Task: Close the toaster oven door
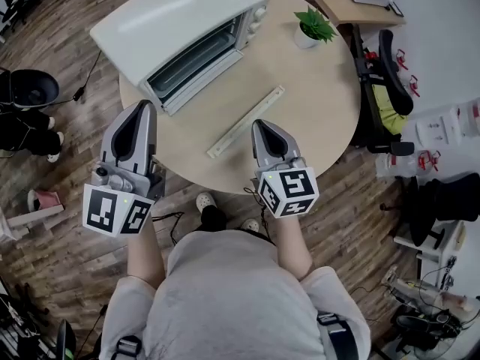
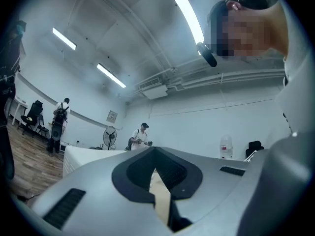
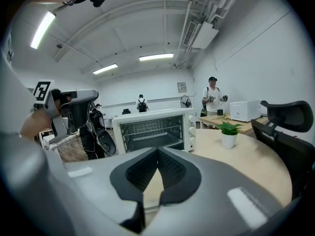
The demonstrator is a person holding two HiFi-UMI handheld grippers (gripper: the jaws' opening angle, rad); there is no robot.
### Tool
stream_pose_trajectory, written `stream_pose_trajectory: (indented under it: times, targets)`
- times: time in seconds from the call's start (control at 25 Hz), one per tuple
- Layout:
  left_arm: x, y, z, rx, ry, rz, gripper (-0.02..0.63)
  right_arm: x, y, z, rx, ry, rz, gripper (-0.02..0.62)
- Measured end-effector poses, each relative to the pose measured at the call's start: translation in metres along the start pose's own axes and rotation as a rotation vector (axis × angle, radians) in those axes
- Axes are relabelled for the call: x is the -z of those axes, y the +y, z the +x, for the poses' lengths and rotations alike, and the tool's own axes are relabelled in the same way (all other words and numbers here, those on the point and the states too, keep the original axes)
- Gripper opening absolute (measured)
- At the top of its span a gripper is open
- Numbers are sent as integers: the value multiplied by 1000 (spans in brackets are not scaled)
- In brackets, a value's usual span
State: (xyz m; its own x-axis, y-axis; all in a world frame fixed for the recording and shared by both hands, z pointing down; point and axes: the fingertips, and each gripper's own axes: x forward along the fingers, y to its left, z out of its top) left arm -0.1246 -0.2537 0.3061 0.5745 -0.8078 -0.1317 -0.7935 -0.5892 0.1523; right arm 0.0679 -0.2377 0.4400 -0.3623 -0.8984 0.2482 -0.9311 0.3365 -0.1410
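The white toaster oven stands at the back left of the round table. Its front faces me, and the door seems to be folded down, since the dark cavity and rack show. My left gripper is shut and empty. It hovers at the table's near left edge, just short of the oven's front, and tilts upward in its own view. My right gripper is also shut and empty. It is held over the table's near side and points at the oven.
A long pale strip lies on the table between the grippers. A small potted plant stands at the back right. A black office chair and a wooden desk stand to the right. Other people stand far off.
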Motion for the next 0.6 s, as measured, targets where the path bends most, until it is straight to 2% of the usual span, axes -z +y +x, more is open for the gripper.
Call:
stream_pose_trajectory:
  times: [0.6]
  targets:
    - [35, 4, 3, -6, 84, -23, 8, 131, 15, 16, -49, 277, 73, 12]
